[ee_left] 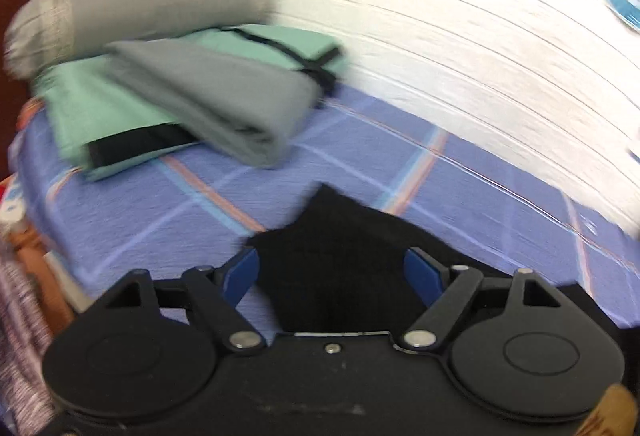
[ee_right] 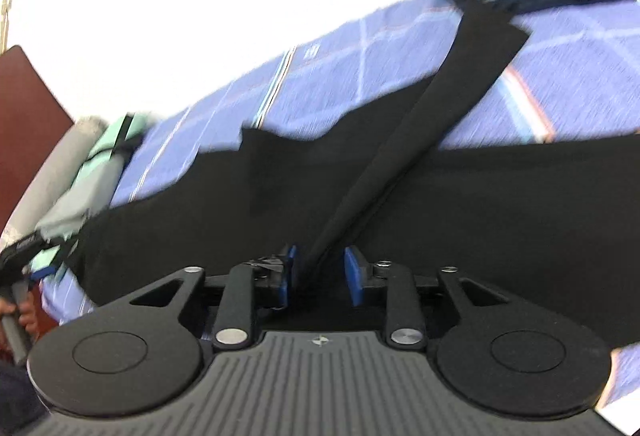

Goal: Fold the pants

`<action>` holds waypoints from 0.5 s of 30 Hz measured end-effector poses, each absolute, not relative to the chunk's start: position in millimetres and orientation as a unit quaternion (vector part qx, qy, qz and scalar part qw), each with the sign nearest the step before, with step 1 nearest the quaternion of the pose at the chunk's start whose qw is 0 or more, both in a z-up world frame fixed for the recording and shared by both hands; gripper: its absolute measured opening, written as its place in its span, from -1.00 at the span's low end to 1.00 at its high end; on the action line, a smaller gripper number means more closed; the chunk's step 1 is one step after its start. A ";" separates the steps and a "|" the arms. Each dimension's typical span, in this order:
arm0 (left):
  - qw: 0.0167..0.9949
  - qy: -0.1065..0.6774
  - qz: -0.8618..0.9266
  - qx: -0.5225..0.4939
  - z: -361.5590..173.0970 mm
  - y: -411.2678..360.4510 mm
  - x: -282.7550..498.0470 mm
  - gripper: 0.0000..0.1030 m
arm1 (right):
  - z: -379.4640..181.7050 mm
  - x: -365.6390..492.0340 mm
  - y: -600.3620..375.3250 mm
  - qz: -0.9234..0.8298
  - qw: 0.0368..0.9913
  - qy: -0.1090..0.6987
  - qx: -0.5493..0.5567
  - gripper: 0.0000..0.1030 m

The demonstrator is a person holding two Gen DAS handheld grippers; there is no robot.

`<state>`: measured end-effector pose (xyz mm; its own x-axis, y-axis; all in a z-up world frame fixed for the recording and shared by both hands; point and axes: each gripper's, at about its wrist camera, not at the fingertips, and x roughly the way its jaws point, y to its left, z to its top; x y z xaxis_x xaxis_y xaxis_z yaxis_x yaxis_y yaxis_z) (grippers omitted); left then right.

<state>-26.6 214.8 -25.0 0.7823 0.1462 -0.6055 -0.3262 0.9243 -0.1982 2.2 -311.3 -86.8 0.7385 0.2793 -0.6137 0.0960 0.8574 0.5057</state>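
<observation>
L fingers (ee_left: 240, 276) spread over black pants (ee_left: 340, 256); R fingers (ee_right: 354, 276) parted, pants fold between.

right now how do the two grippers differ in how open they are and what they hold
The left gripper has its jaws spread wide over the black pants, pinching nothing that I can see. The right gripper has its jaws much closer together, with a raised strip of the pants running up from between them, though a gap shows on one side. Both have blue pads and sit over the same pants on the blue checked sheet.

Black pants (ee_right: 400, 187) on blue checked bedsheet (ee_right: 580, 75), right gripper (ee_right: 319, 276) (jaws apart) astride raised fold
</observation>
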 end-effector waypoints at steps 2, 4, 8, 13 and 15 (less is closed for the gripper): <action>0.937 0.313 0.090 -0.126 -25.4 192.6 -14.6 0.56 | -86.9 5.2 -321.2 0.034 0.900 0.345 0.264 0.15; 0.939 0.321 0.053 -0.106 -27.0 168.1 -1.0 0.56 | -87.7 11.0 -326.7 0.025 0.903 0.337 0.264 0.17; 0.939 0.335 -0.029 -0.064 -31.4 113.8 32.6 0.56 | -90.1 25.2 -337.0 0.006 0.910 0.320 0.263 0.23; 0.930 0.353 -0.100 -0.007 -55.0 53.9 75.5 0.34 | -95.7 42.4 -365.2 -0.038 0.909 0.305 0.283 0.29; 0.925 0.363 -0.114 0.000 -65.4 40.8 89.2 0.34 | -97.3 50.9 -374.9 -0.056 0.905 0.307 0.288 0.34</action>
